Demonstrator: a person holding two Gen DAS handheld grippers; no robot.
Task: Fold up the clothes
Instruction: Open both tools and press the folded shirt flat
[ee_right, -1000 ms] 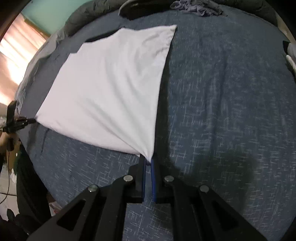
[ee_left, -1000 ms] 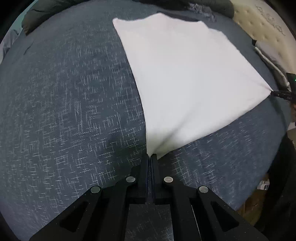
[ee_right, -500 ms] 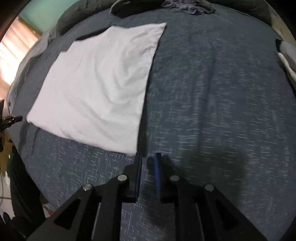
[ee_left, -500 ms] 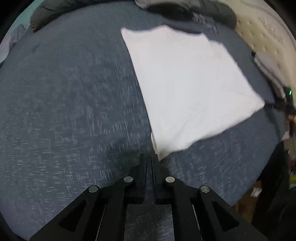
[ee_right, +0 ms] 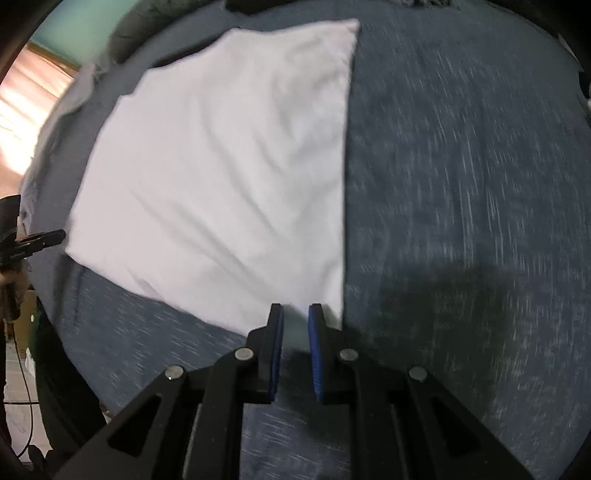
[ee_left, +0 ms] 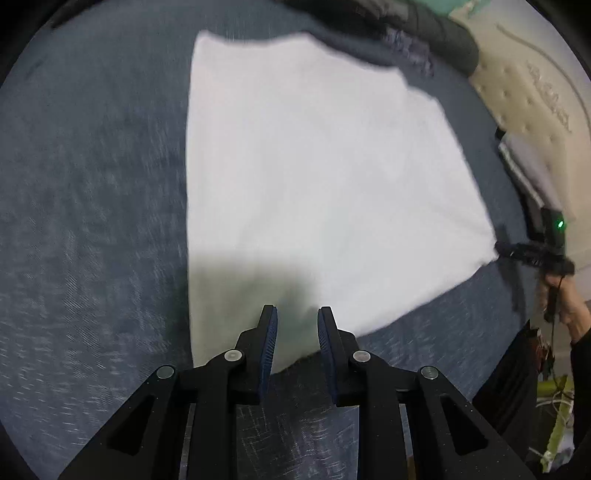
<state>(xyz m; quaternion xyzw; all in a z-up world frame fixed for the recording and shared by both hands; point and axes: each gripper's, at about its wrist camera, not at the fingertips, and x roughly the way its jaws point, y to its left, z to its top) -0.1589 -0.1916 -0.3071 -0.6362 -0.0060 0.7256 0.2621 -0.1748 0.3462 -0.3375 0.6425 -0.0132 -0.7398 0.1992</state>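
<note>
A white garment (ee_left: 314, 184), folded into a broad flat panel with straight edges, lies spread on a bed covered in dark blue-grey flecked fabric (ee_left: 92, 221). In the left wrist view it fills the centre of the frame, its long left edge running almost straight up and down, its upper edge uneven near the top, and its lower edge slanting up toward the right. The left claw (ee_left: 297, 314) sits at the bottom centre with its two fingers parted and nothing between them; it is poised over the cloth's lower left corner, where a dark shadow falls on the white fabric. At the right edge of that frame the right claw (ee_left: 499, 246) points at the cloth's right corner, held by a hand (ee_left: 565, 306) at the frame's lower right; a cream tufted headboard (ee_left: 517, 85) shows at upper right, with dark bedding (ee_left: 436, 33) bunched along the top. In the right wrist view the same white garment (ee_right: 229, 170) occupies the left and centre, softly creased with shallow diagonal wrinkles, its right edge straight and vertical. The left claw (ee_right: 62, 233) appears at the far left edge just beside the cloth's left corner. The right claw (ee_right: 295, 312) at bottom centre has its blue-padded fingers apart and empty, directly over the cloth's lower right corner. Both views are motion-blurred.
</note>
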